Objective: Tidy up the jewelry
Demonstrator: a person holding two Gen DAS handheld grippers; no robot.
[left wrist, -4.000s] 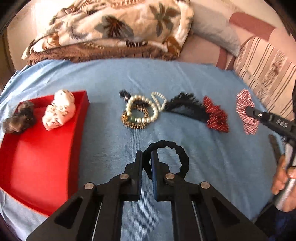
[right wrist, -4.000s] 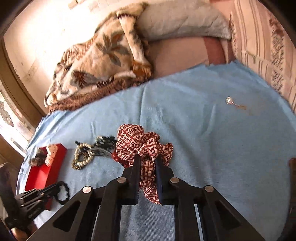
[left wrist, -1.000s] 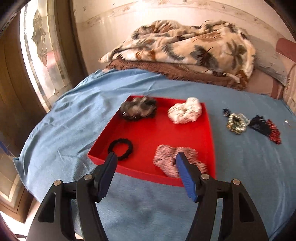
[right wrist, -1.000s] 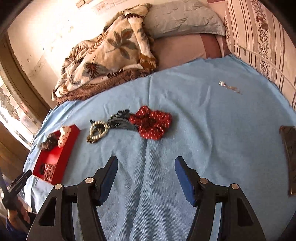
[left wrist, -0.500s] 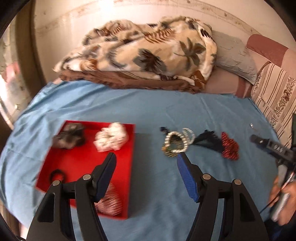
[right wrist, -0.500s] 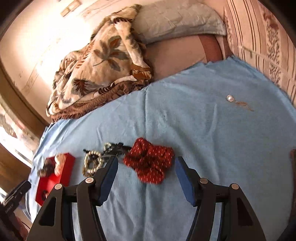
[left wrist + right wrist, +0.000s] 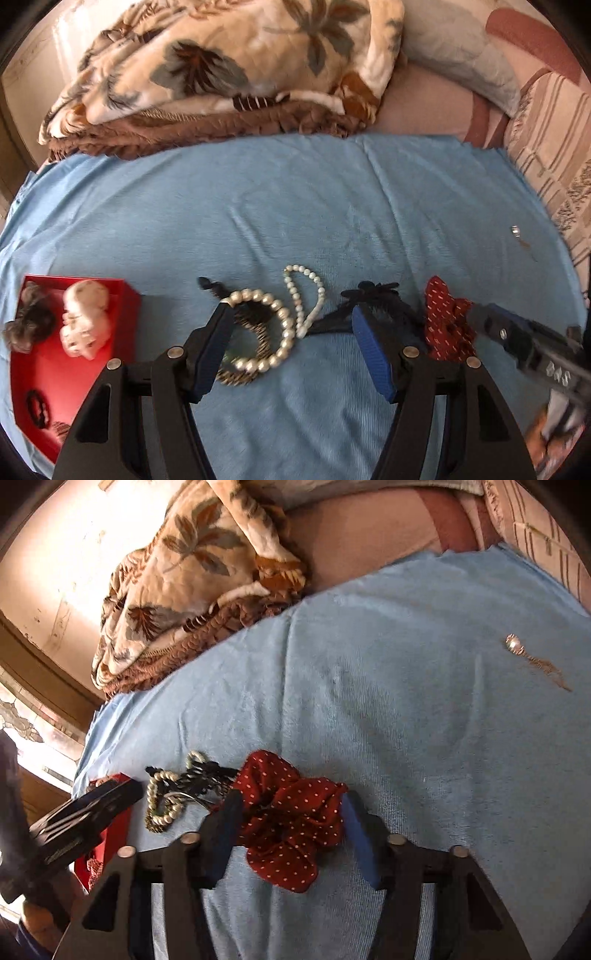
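My left gripper (image 7: 291,343) is open, low over a pearl bracelet (image 7: 275,332) lying on a gold beaded bracelet (image 7: 240,374), with a thin pearl string (image 7: 306,299) and a black feathery clip (image 7: 373,302) beside them. My right gripper (image 7: 288,830) is open, its jaws either side of a red dotted scrunchie (image 7: 291,823), also seen in the left wrist view (image 7: 443,321). The red tray (image 7: 22,384) at left holds a white scrunchie (image 7: 86,317), a brown one (image 7: 29,321) and a black ring (image 7: 37,402).
The items lie on a blue cloth (image 7: 295,206) over a bed. A small pendant on a chain (image 7: 517,646) lies far right. A flowered blanket (image 7: 221,66) and pillows (image 7: 461,62) are piled at the back.
Both grippers dropped low toward the cloth. The left swung right from the tray to the pearl bracelets. The right closed in around the red scrunchie. Both stayed open.
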